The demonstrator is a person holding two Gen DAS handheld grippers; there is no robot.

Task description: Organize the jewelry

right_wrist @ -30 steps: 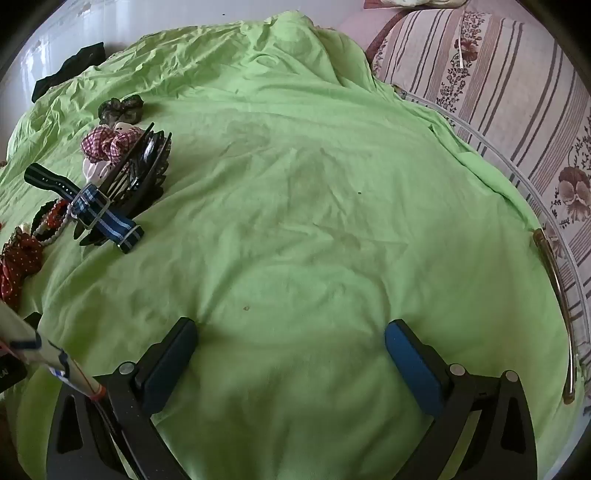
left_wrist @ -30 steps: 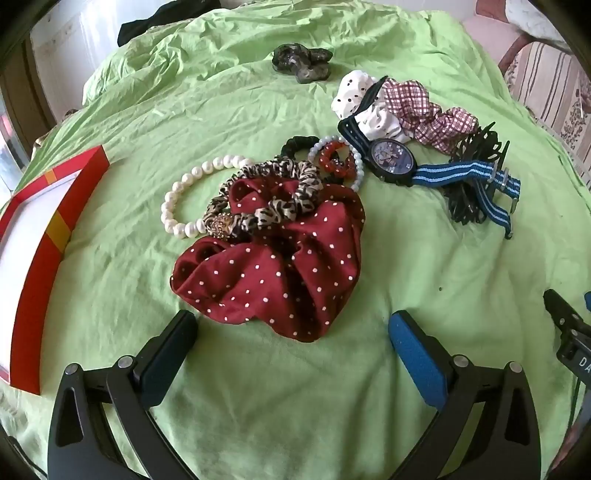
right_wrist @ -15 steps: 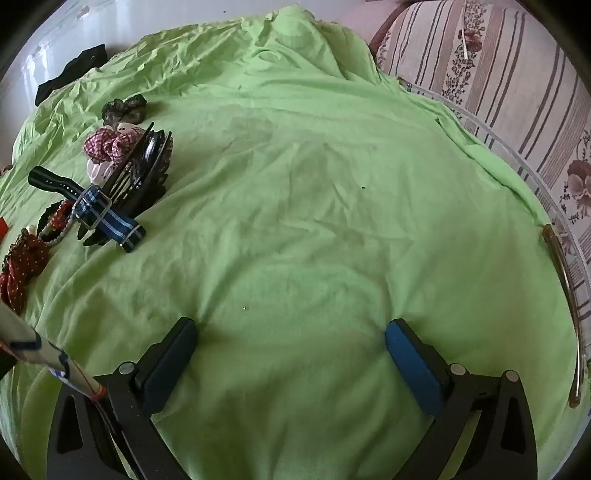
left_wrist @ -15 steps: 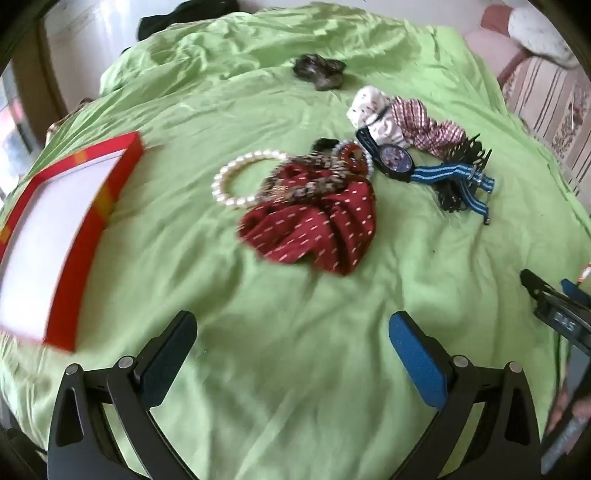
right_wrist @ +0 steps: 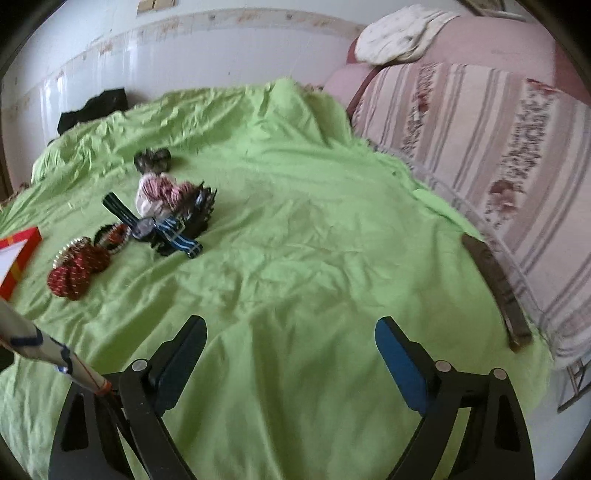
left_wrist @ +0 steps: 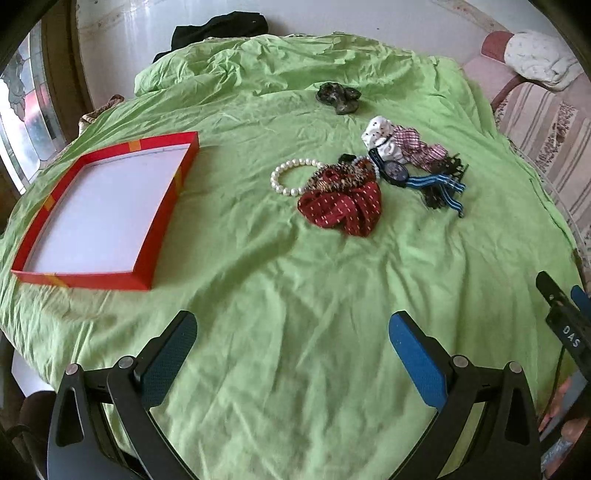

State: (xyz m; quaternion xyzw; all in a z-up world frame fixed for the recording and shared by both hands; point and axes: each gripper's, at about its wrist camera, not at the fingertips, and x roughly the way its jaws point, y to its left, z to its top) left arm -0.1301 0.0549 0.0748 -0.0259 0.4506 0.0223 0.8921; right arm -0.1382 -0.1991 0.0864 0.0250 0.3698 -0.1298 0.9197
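Note:
A pile of jewelry lies on the green cloth: a pearl bracelet (left_wrist: 291,179), a red dotted scrunchie (left_wrist: 341,208), a leopard scrunchie (left_wrist: 334,177), a watch with a blue striped strap (left_wrist: 397,172), a black claw clip (left_wrist: 437,192), a plaid scrunchie (left_wrist: 417,146) and a white dotted one (left_wrist: 376,131). An empty red tray (left_wrist: 103,210) with a white floor lies left of them. My left gripper (left_wrist: 291,343) is open and empty, well short of the pile. My right gripper (right_wrist: 290,350) is open and empty over bare cloth; the pile (right_wrist: 147,225) sits far to its left.
A dark scrunchie (left_wrist: 338,98) lies apart at the back. A striped sofa (right_wrist: 498,147) borders the right side with a metal rail (right_wrist: 495,291) at the edge. Dark cloth (left_wrist: 218,31) lies at the far wall. The right gripper's body (left_wrist: 565,317) shows at right.
Both grippers have pulled back and up from the cloth. The pile looks smaller and farther, and the whole red tray has come into the left view.

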